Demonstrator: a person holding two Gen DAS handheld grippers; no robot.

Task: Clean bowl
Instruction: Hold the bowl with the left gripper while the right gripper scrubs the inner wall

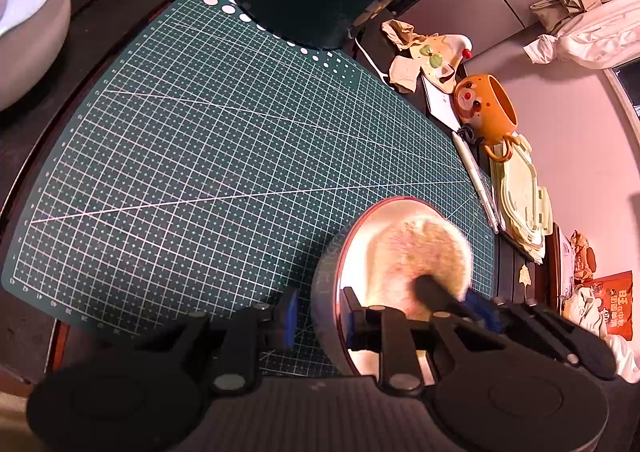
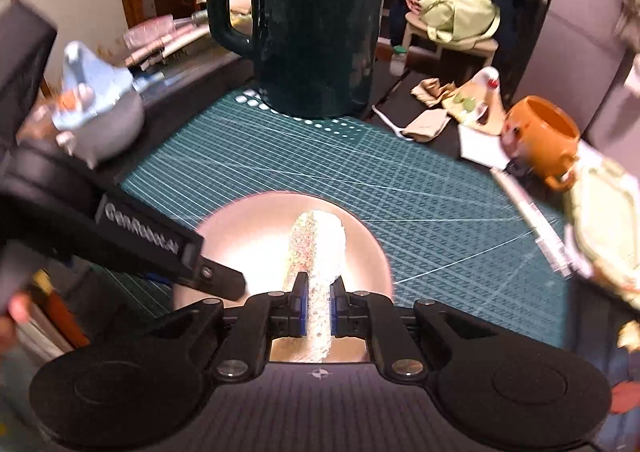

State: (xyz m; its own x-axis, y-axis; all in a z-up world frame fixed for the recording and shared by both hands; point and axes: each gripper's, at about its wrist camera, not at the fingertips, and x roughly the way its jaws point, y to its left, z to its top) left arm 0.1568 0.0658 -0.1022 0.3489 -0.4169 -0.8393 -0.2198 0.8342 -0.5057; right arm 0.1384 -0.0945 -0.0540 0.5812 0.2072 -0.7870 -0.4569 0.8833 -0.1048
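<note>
A shiny metal bowl (image 1: 360, 248) stands on the green cutting mat (image 1: 208, 155). My left gripper (image 1: 320, 316) holds the bowl's rim: one finger (image 1: 290, 312) outside the wall, the other (image 1: 354, 318) inside. In the right wrist view the bowl (image 2: 248, 228) lies just ahead. My right gripper (image 2: 319, 302) is shut on a pale round sponge (image 2: 320, 248), held on edge inside the bowl. The sponge also shows in the left wrist view (image 1: 420, 252), with the right gripper's fingers (image 1: 436, 296) on it. The left gripper (image 2: 216, 276) reaches the bowl's left rim.
A dark green kettle (image 2: 312, 19) stands at the mat's far edge. A grey pot (image 2: 96, 119) is at the far left. An orange mug (image 2: 540, 135), a pen (image 2: 532, 219), a pale green lid (image 2: 604, 223) and crumpled cloths (image 2: 432, 111) lie along the right.
</note>
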